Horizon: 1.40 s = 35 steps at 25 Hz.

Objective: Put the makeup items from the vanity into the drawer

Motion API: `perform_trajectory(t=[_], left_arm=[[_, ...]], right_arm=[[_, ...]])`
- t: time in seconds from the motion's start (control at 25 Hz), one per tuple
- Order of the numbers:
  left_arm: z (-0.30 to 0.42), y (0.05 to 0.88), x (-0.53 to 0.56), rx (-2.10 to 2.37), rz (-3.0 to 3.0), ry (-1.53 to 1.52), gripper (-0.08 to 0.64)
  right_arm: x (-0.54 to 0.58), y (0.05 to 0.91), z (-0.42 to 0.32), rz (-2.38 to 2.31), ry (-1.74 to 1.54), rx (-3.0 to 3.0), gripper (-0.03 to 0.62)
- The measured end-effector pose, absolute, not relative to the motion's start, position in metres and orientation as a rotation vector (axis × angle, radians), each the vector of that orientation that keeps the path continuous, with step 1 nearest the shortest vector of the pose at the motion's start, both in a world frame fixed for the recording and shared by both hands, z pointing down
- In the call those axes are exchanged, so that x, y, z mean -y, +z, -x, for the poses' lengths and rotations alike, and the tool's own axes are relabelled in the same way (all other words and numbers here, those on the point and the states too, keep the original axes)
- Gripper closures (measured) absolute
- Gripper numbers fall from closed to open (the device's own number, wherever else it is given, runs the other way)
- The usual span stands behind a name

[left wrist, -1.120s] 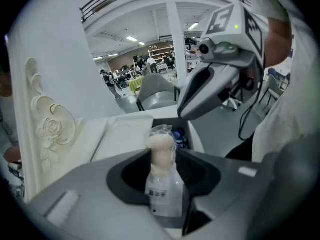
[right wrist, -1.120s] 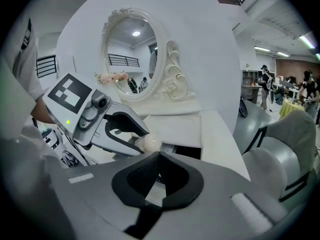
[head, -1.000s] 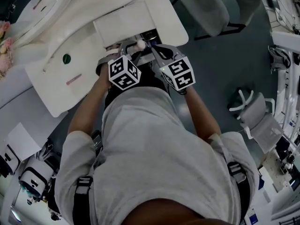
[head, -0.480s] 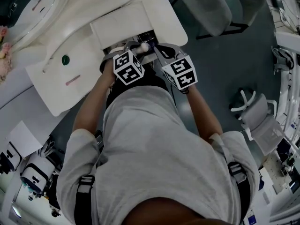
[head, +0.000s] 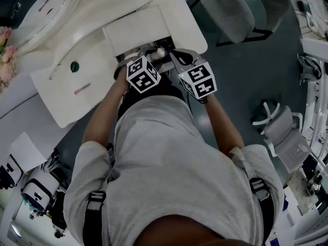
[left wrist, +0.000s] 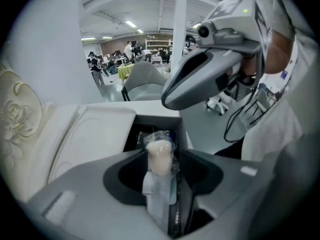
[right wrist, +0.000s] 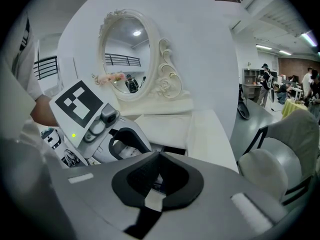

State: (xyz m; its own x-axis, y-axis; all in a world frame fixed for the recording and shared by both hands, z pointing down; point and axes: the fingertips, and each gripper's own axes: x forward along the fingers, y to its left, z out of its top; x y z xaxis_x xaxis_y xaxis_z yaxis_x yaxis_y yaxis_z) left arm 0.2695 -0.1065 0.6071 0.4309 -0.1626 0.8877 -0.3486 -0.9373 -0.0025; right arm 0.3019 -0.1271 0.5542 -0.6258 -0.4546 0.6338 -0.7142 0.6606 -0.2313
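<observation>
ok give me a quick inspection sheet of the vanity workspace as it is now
surface: white vanity top; drawer open below its front edge
job's things: wrapped pale-tipped makeup item over the drawer; green round item and pink stick on the top
clutter: nothing seen
grippers: left gripper jaws have just been opening, wrapped item between them; right gripper shut, nothing in it
cables: dark cable loops beside the person
surroundings: oval mirror, flowers, chair, people far behind
</observation>
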Motion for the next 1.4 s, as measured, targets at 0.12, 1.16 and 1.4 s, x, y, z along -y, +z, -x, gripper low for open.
perform_trajectory(t=[0.12, 1.16, 1.4], left_arm=[[-0.265, 0.599, 0.106, 0.485, -2.521, 1.517, 0.362], [-0.014, 0.516, 0.072, 1.359, -2.307, 1.132, 0.557], [0.042, 0.526, 0.028, 1.434, -2.151, 1.067, 0.557]], right_arm=[[0.129, 0.55, -0.296, -0.895, 0.627, 2.347, 0.592], [0.092, 0.522, -0.049, -0.384, 0.386, 2.465, 0.592], [0.06, 0.528, 0.008, -0.171, 0.272, 2.424, 0.592]])
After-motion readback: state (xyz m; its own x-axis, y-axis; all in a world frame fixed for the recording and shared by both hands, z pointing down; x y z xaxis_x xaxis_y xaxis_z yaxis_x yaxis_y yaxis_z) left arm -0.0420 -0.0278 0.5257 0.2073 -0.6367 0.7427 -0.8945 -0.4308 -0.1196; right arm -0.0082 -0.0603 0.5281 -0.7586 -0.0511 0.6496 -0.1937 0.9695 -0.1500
